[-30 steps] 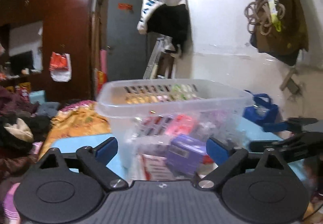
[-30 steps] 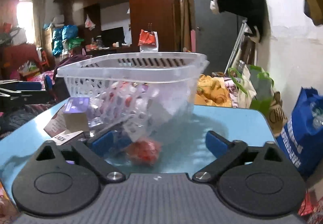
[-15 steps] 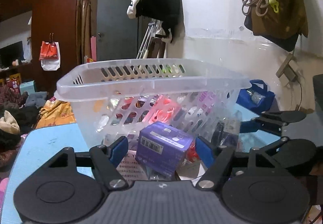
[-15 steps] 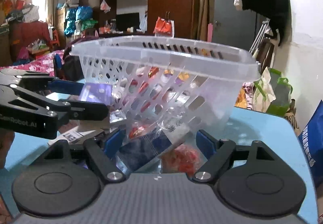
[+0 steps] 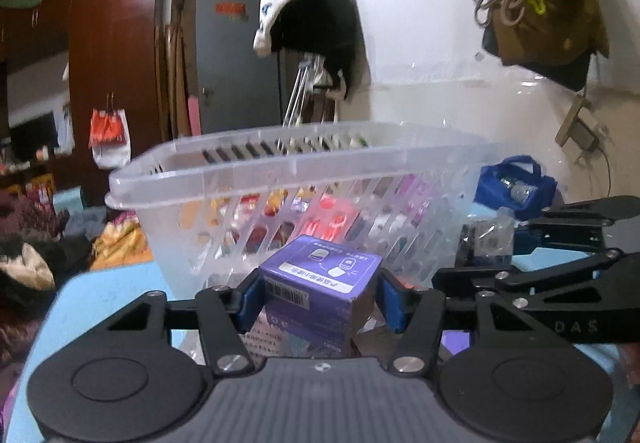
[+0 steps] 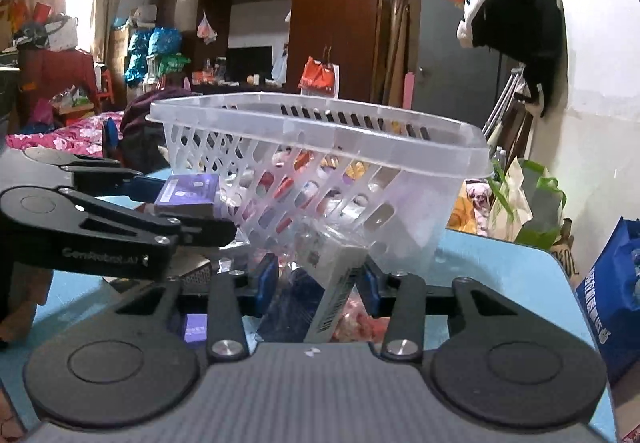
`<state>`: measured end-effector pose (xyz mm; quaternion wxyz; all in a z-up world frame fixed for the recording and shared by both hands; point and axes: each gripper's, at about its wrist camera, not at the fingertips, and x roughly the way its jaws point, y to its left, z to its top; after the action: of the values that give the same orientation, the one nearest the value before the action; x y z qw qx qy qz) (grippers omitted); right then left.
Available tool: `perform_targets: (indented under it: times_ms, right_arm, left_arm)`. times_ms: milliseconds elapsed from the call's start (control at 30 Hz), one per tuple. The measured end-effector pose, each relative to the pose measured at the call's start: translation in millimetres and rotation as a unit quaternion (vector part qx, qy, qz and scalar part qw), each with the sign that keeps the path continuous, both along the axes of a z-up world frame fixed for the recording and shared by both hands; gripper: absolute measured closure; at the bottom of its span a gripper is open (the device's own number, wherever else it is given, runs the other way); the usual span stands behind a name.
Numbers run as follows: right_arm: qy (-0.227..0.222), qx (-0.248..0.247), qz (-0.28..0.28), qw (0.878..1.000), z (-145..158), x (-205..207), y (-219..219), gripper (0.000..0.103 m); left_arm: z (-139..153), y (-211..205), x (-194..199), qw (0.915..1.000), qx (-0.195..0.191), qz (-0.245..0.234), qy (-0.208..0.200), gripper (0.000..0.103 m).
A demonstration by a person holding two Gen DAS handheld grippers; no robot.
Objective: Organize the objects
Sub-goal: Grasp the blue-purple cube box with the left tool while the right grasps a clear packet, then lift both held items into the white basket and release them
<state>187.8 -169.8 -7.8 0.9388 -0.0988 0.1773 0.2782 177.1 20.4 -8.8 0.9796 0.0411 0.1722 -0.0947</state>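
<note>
A clear plastic basket with several small packets inside stands on the blue table, just beyond both grippers; it also shows in the right wrist view. My left gripper is shut on a purple box, seen from the side in the right wrist view. My right gripper is shut on a clear-wrapped packet with a white barcode edge; the packet shows in the left wrist view, right of the box.
Loose packets and a leaflet lie on the blue table in front of the basket. A red packet lies under my right gripper. A blue bag stands off the table's right edge. A white wall is behind.
Both grippers closed in. The left jaws shut on the purple box and the right jaws shut on the wrapped packet. Both now sit close beside the basket.
</note>
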Motion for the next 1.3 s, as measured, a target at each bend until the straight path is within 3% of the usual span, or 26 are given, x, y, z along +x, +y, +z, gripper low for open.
perform_targets:
  times_ms: [233, 767, 900, 1033, 1167, 1300]
  right_arm:
    - [0.003, 0.052, 0.006, 0.999, 3.6, 3.3, -15.3, 0.058]
    - [-0.034, 0.064, -0.012, 0.997, 6.5, -2.2, -14.9, 0.058]
    - [-0.062, 0.077, -0.021, 0.995, 10.2, -12.0, -19.6, 0.059]
    - [-0.073, 0.117, -0.007, 0.990, 36.9, -23.4, -27.3, 0.059]
    - [-0.110, 0.107, 0.000, 0.988, 80.4, -16.8, -15.0, 0.059]
    - [-0.114, 0.090, -0.005, 0.989, 113.3, 25.0, 9.3, 0.059]
  left_arm:
    - [2.9, 1.4, -14.8, 0.9992, -0.008, -0.001, -0.040, 0.042]
    - [7.9, 6.4, -22.5, 0.9975, -0.024, -0.004, -0.066, 0.041]
    - [18.7, 13.1, -33.5, 0.9953, -0.034, 0.003, -0.091, 0.041]
    - [50.6, 22.6, -31.5, 0.9930, -0.049, 0.011, -0.107, 0.041]
    - [91.1, 24.9, -3.9, 0.9919, -0.060, 0.020, -0.110, 0.041]
    - [114.5, 27.6, 48.7, 0.9946, -0.077, 0.030, -0.063, 0.041]
